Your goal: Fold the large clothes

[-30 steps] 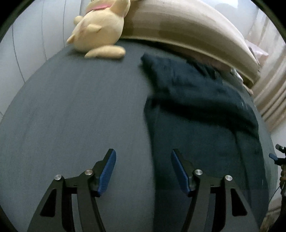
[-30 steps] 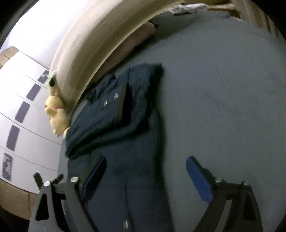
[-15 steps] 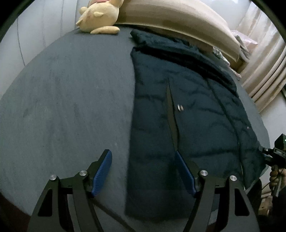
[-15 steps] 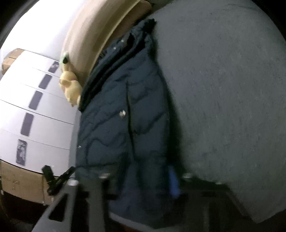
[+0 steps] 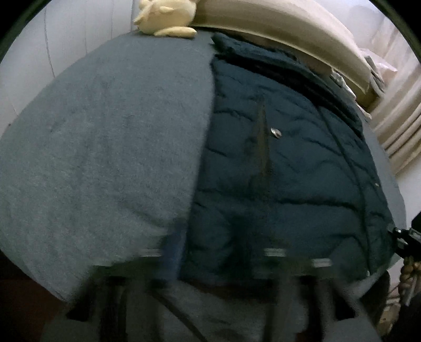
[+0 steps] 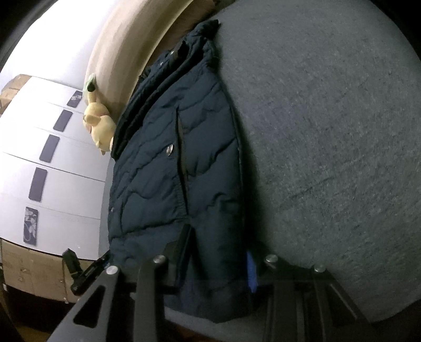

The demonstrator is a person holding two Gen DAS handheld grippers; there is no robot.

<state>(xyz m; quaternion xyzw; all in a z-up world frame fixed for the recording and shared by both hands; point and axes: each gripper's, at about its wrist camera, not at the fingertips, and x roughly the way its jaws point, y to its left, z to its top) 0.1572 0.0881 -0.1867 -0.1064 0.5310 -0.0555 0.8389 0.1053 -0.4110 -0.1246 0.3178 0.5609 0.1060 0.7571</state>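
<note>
A dark navy quilted jacket (image 5: 284, 168) lies lengthwise on a grey bed, its top part folded back near the headboard. It also shows in the right wrist view (image 6: 171, 168). My left gripper (image 5: 223, 255) is blurred at the jacket's near hem, its jaws spread around the hem's left part. My right gripper (image 6: 218, 260) is open around the hem's other corner, one finger (image 6: 181, 242) lying over the cloth and a blue pad (image 6: 251, 273) at its edge. The other gripper (image 6: 86, 271) shows at the left.
A yellow plush toy (image 5: 165, 15) sits by the beige headboard (image 5: 276, 29). The grey bed cover (image 5: 105, 147) spreads left of the jacket, and right of it in the right wrist view (image 6: 329, 131). Curtains (image 5: 400, 126) hang at the right. White wall panels (image 6: 52, 157) stand beyond the bed.
Both grippers have drawn back from over the bed to the jacket's near hem. The right gripper's jaws have narrowed and now straddle the hem corner. The jacket has not shifted.
</note>
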